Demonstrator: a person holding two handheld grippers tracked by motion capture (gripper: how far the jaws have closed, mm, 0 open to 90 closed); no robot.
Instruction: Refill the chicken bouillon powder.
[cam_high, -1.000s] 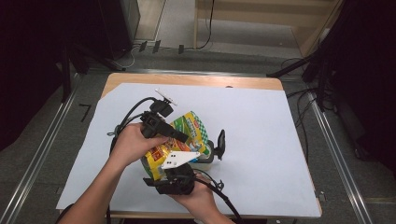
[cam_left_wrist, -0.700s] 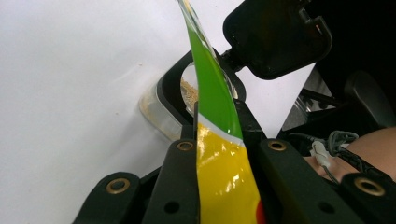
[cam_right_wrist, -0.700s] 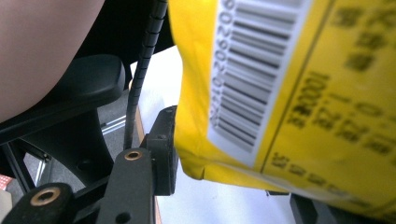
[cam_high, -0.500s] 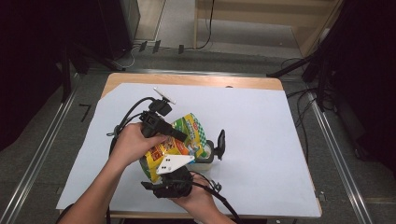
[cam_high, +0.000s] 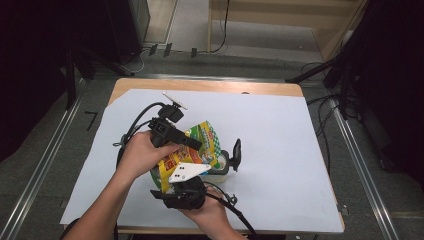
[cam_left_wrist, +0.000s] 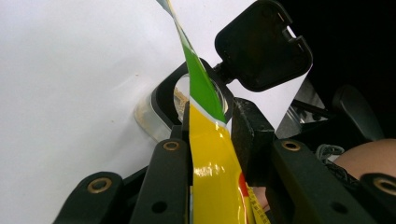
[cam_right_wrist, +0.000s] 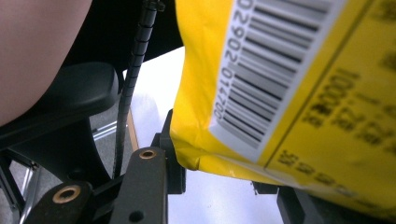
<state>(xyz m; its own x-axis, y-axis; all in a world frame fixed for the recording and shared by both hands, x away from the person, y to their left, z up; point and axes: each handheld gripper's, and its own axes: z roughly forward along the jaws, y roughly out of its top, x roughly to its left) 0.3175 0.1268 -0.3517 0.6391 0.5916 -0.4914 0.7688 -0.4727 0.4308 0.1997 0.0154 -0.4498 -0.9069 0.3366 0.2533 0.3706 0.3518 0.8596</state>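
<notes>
A yellow and green snack bag (cam_high: 202, 142) is held above the white sheet between both grippers. My left gripper (cam_high: 196, 145) comes in from the left and pinches the bag's upper part (cam_left_wrist: 205, 154) between its jaws (cam_left_wrist: 210, 126). Those jaws have just been opening a little, and the bag still sits between them. My right gripper (cam_high: 187, 175), under its white plate, clamps the bag's lower barcode end (cam_right_wrist: 261, 93) between its jaws (cam_right_wrist: 224, 172). Just beyond the bag, a clear container (cam_left_wrist: 161, 114) stands with its black flip lid (cam_left_wrist: 264, 44) open, also (cam_high: 227, 162) in the high view.
A white sheet (cam_high: 280, 140) covers the wooden table (cam_high: 210, 86). Black cables (cam_high: 135, 122) loop at the left of the hands. Metal rails (cam_high: 360, 165) run along both sides of the table.
</notes>
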